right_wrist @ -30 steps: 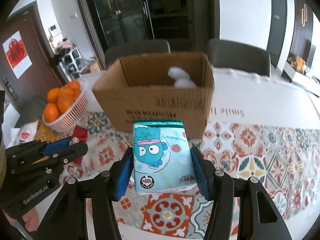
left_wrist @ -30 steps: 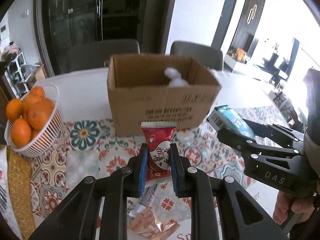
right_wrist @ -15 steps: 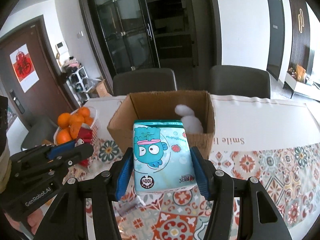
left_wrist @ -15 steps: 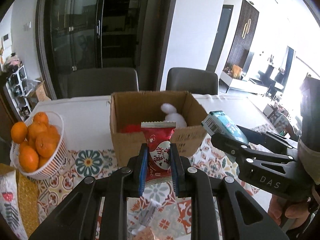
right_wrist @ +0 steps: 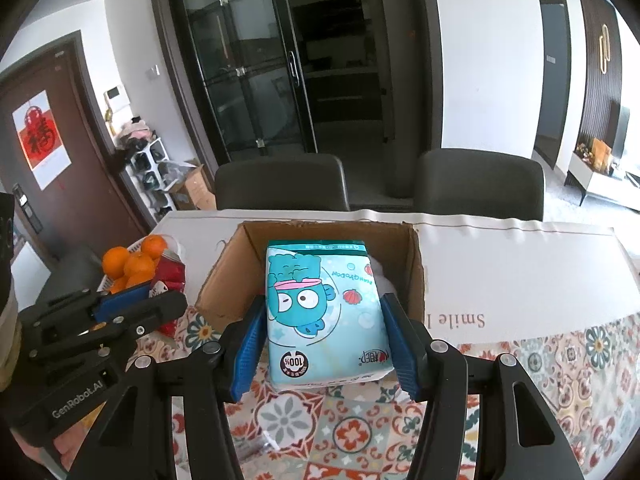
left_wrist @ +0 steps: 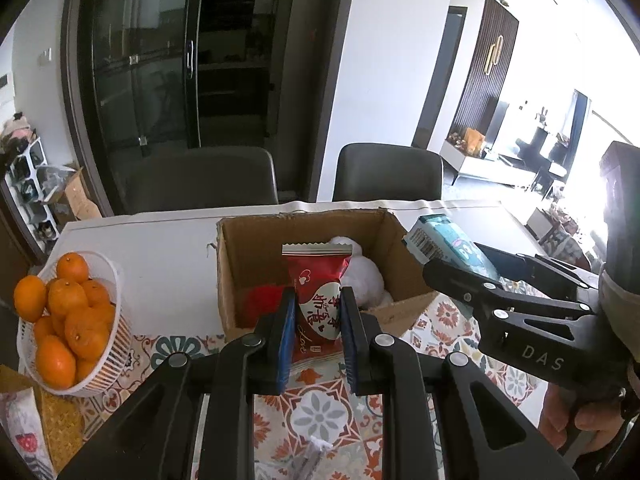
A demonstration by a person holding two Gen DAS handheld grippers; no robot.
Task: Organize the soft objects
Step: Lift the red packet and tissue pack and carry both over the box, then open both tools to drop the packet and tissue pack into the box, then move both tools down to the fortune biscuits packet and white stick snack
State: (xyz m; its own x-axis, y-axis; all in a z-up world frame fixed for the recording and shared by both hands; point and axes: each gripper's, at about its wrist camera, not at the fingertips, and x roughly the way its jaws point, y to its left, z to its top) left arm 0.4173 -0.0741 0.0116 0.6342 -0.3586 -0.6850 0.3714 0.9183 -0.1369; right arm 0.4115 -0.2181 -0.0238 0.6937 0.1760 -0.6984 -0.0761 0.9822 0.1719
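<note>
My left gripper [left_wrist: 316, 304] is shut on a red snack packet [left_wrist: 318, 296] and holds it above the near edge of an open cardboard box [left_wrist: 232, 264]. Inside the box lie a white plush toy [left_wrist: 366, 276] and something red [left_wrist: 260, 300]. My right gripper [right_wrist: 325, 320] is shut on a light-blue tissue pack [right_wrist: 320, 304] with a cartoon fish, held above the box [right_wrist: 416, 264] near its front wall. The right gripper also shows in the left wrist view [left_wrist: 440, 256], at the box's right corner. The left gripper shows in the right wrist view [right_wrist: 160, 296], left of the box.
A white basket of oranges [left_wrist: 60, 320] stands left of the box on the patterned tablecloth [left_wrist: 320, 412]. A wrapper [left_wrist: 312, 452] lies on the cloth below my left gripper. Two dark chairs [left_wrist: 200, 180] stand behind the table.
Both grippers have risen and moved forward with their loads. They now look down into the box from above its front edge, where earlier they faced its front wall.
</note>
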